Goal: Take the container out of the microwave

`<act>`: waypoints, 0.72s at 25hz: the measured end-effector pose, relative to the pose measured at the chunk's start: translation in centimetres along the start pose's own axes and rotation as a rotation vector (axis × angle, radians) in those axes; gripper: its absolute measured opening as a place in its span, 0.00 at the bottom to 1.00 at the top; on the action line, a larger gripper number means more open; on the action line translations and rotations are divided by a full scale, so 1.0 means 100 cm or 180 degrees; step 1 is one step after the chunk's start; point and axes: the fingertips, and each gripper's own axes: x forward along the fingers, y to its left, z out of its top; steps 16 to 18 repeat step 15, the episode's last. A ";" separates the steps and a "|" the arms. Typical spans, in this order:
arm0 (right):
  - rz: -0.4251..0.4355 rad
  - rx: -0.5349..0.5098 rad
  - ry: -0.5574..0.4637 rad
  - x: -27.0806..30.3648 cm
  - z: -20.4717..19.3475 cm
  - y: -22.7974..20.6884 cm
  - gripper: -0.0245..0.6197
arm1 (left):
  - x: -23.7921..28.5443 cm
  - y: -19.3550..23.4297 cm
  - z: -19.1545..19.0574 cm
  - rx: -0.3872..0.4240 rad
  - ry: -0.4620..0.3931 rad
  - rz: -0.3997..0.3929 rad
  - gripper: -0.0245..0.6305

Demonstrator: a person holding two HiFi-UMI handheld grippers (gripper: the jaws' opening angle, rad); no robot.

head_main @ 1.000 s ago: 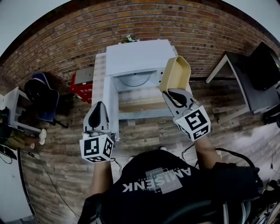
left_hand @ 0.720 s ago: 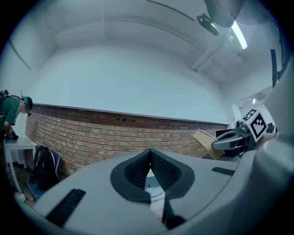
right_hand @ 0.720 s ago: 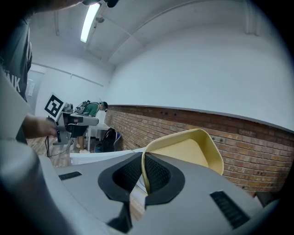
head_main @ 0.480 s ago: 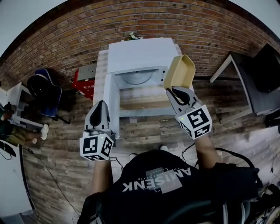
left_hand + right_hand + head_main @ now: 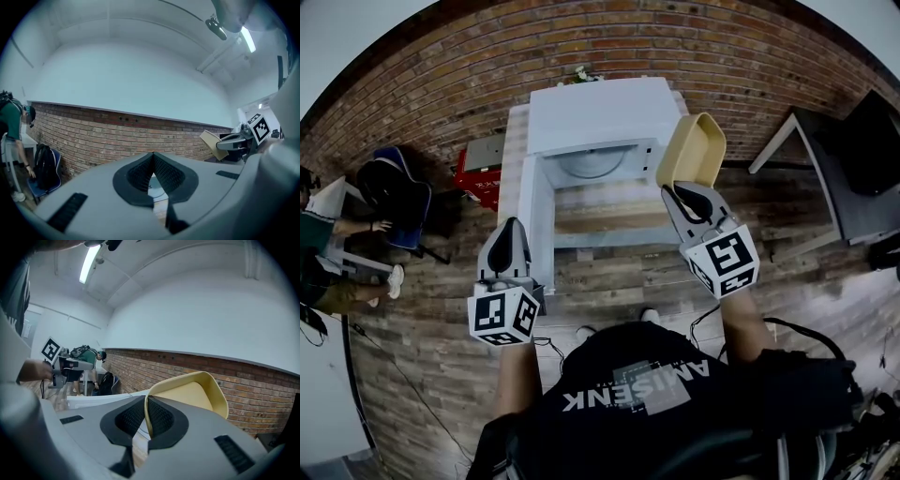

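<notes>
Right gripper (image 5: 682, 190): jaws nearly together, clamped on the rim of the container (image 5: 693, 150). The right gripper view confirms this, with the thin yellow wall pinched between the two pads of that gripper (image 5: 146, 401) and the rest of the container (image 5: 197, 394) standing beyond them.

Container: beige, empty as far as can be seen, and carried tipped on its edge. It is outside the microwave (image 5: 595, 117), in the air at the desk's (image 5: 600, 217) right edge, just beside the microwave's front right corner. It touches neither the microwave nor the desk.

Microwave: white, at the back of the desk, against the brick wall (image 5: 722, 56). The door (image 5: 534, 216) is swung open along the desk's left side. The cavity is open to view, with the turntable (image 5: 591, 169) bare.

Left gripper (image 5: 515, 227): held level off the desk's front left corner, just beside the outer edge of the open door. In the left gripper view the pads of this gripper (image 5: 153, 157) meet at their tips, with nothing between them.

Surroundings: a red box (image 5: 478, 173) and a dark chair (image 5: 394, 202) are on the floor left of the desk. A person (image 5: 319, 253) stands at the far left. A second table (image 5: 783, 141) is well apart to the right.
</notes>
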 end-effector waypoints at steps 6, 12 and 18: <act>-0.0014 -0.0010 -0.0003 -0.001 0.003 0.000 0.11 | -0.003 0.001 0.003 0.0025 -0.0037 0.0018 0.06; 0.0017 -0.0026 0.0002 -0.001 0.003 0.006 0.11 | -0.008 0.000 0.005 0.0010 -0.0051 0.0007 0.06; 0.0017 -0.0032 -0.0001 -0.002 0.003 0.006 0.11 | -0.010 -0.002 0.007 0.0026 -0.0065 -0.0004 0.06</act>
